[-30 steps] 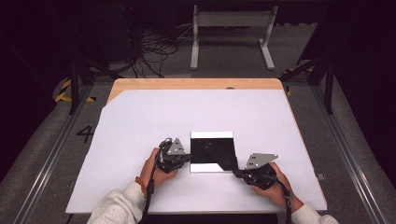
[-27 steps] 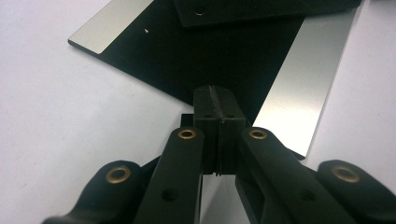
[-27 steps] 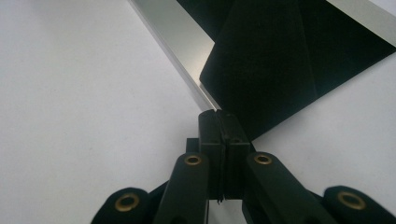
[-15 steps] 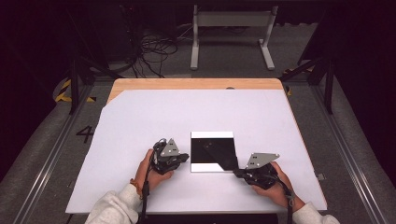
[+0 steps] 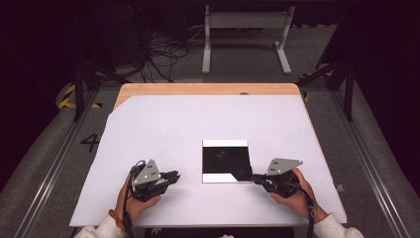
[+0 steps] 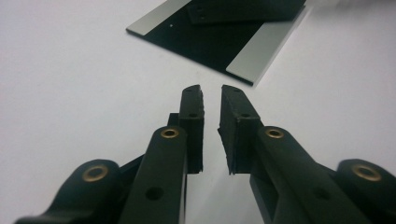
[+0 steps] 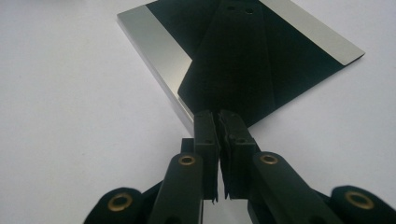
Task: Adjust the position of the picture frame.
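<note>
High view | floor mark (image 5: 90, 143) reads "4" | left tool (image 5: 174, 175) slightly parted | right tool (image 5: 254, 177) closed, empty

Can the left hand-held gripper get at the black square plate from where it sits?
Probably yes. The left hand-held gripper sits apart from the black square plate, jaws slightly parted and aimed its way, with bare white tabletop between them.
</note>
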